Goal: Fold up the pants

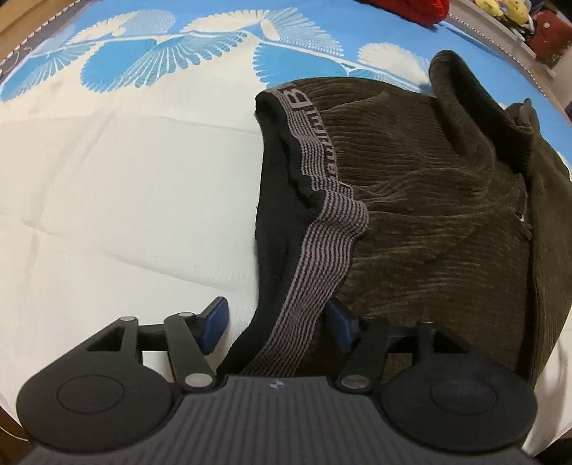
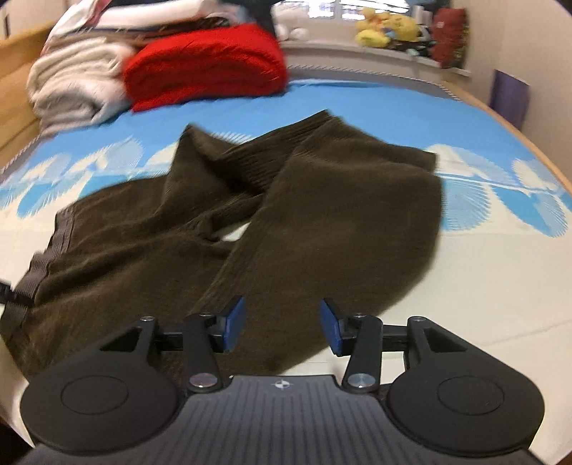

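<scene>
Dark brown corduroy pants (image 1: 429,196) lie crumpled on the bed, and their grey-and-black striped waistband (image 1: 321,232) is turned up on the left side. My left gripper (image 1: 277,327) is open. The waistband runs between its blue pads (image 1: 214,325), and I see no pad pressing on it. In the right wrist view the pants (image 2: 286,221) spread out with the legs crossed and bunched, the waistband (image 2: 43,264) at the left. My right gripper (image 2: 282,327) is open just above a pant leg, gripping nothing.
The bed has a blue and white leaf-print sheet (image 1: 107,179). A folded red blanket (image 2: 207,68) and a pile of pale bedding (image 2: 71,82) sit at the far end. Stuffed toys (image 2: 386,28) line a ledge beyond. A wooden bed edge (image 2: 518,118) runs along the right.
</scene>
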A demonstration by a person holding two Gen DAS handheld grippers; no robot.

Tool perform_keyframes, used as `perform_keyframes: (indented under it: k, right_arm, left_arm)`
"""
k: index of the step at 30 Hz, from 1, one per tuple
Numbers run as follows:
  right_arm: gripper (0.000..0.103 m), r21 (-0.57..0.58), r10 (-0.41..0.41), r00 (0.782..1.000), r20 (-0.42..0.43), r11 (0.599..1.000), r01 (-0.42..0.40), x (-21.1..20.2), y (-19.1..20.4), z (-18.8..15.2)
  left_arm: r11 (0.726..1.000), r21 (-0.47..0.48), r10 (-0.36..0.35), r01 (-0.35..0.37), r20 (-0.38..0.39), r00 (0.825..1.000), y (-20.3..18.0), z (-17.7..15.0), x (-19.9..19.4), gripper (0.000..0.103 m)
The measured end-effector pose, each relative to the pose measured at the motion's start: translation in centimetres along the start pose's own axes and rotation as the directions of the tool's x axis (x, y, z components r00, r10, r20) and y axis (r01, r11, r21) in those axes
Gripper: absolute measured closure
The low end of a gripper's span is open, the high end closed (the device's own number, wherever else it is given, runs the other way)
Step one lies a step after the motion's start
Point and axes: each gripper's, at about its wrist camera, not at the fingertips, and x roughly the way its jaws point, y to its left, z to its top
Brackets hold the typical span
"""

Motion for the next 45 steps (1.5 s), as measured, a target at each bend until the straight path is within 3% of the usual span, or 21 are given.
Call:
perform_keyframes:
  k: [2,6,8,15,16,18,19,20,25,27,29,32,35,37,39,41,45]
  right_arm:
    - [0.046,-0.015,0.01,1.0,-0.03,1.0,-0.01,1.2,1.5,0.1]
    - [0.044,-0.039,0.029,0.995,-0.091,0.999,-0.032,3.6,4.8,-0.1]
    - [0.042,-0.059,0.028,0.993,-0.114,0.998,-0.035,4.7,6.1,-0.3]
    - [0.045,-0.135,-0.066,0.987,-0.146,0.99,0.046,7.8,8.8,-1.1]
    - [0.049,-0.157,-0.097,0.985,-0.142,0.985,0.074,7.9,9.0,-1.4]
    - [0.071,-0.183,-0.132,0.983,-0.125,0.977,0.108,7.6,8.9,-1.7]
    - [0.087,-0.178,-0.128,0.986,-0.106,0.978,0.108,7.0,8.6,-1.6]
    - [0.095,-0.17,-0.12,0.99,-0.079,0.98,0.105,6.3,8.3,-1.4]
    - [0.097,-0.173,-0.067,0.998,0.007,0.983,0.067,1.7,5.5,-1.2]
    - [0.097,-0.213,-0.039,0.999,-0.019,0.977,0.034,0.5,4.3,-2.0]
    - [0.097,-0.289,-0.009,0.996,-0.092,0.957,-0.018,0.4,3.5,-3.6]
    - [0.097,-0.408,-0.03,0.988,-0.151,0.912,-0.034,0.3,2.9,-6.3]
    - [0.093,-0.358,0.014,0.987,-0.162,0.931,-0.072,-0.2,1.7,-6.3]
    - [0.091,-0.287,0.063,0.986,-0.153,0.952,-0.105,-1.0,0.6,-5.2]
    - [0.08,-0.248,0.107,0.986,-0.127,0.959,-0.136,-1.9,-0.5,-3.7]
    - [0.066,-0.244,0.12,0.99,-0.072,0.96,-0.134,-2.8,-1.5,-1.9]
    - [0.059,-0.295,0.089,0.996,0.002,0.952,-0.085,-2.0,-3.2,1.3]
  left_arm:
    - [1.0,0.003,-0.005,0.005,-0.01,1.0,-0.4,0.5,1.1,0.038]
    - [0.999,0.033,-0.035,0.035,-0.015,0.999,-1.0,0.8,1.4,0.07]
    - [0.998,0.066,-0.018,0.019,-0.013,1.0,-1.5,0.8,1.4,0.073]
    - [1.0,0.027,0.001,-0.001,0.0,1.0,-1.4,1.1,0.8,0.08]
    - [1.0,0.013,-0.001,0.001,0.014,1.0,-1.3,1.2,0.4,0.081]
    - [1.0,-0.011,-0.008,0.008,0.042,0.999,-1.0,1.3,-0.4,0.084]
    - [1.0,-0.014,-0.013,0.014,0.056,0.998,-1.0,1.4,-0.8,0.084]
    - [1.0,-0.013,-0.016,0.017,0.069,0.997,-0.9,1.3,-1.2,0.086]
    - [0.999,-0.007,-0.031,0.032,0.148,0.989,-0.8,0.8,-3.6,0.09]
    - [0.999,0.013,-0.036,0.035,0.148,0.988,-0.9,0.4,-3.8,0.091]
    - [0.997,0.068,-0.039,0.033,0.09,0.995,-1.3,-0.2,-2.8,0.091]
    - [0.992,0.123,-0.007,0.004,0.023,1.0,-1.9,-1.1,-1.3,0.09]
    - [0.995,0.097,-0.006,0.004,0.025,1.0,-1.8,-0.8,-1.4,0.084]
    - [0.998,0.063,0.001,-0.002,0.021,1.0,-1.4,-0.5,-1.3,0.074]
    - [0.999,0.034,0.02,-0.02,0.012,1.0,-0.9,-0.2,-1.0,0.054]
    - [0.999,0.033,0.028,-0.028,0.006,1.0,-0.8,0.0,-0.9,0.053]
    - [0.998,0.064,0.023,-0.023,0.009,1.0,-1.0,0.5,-0.5,0.053]
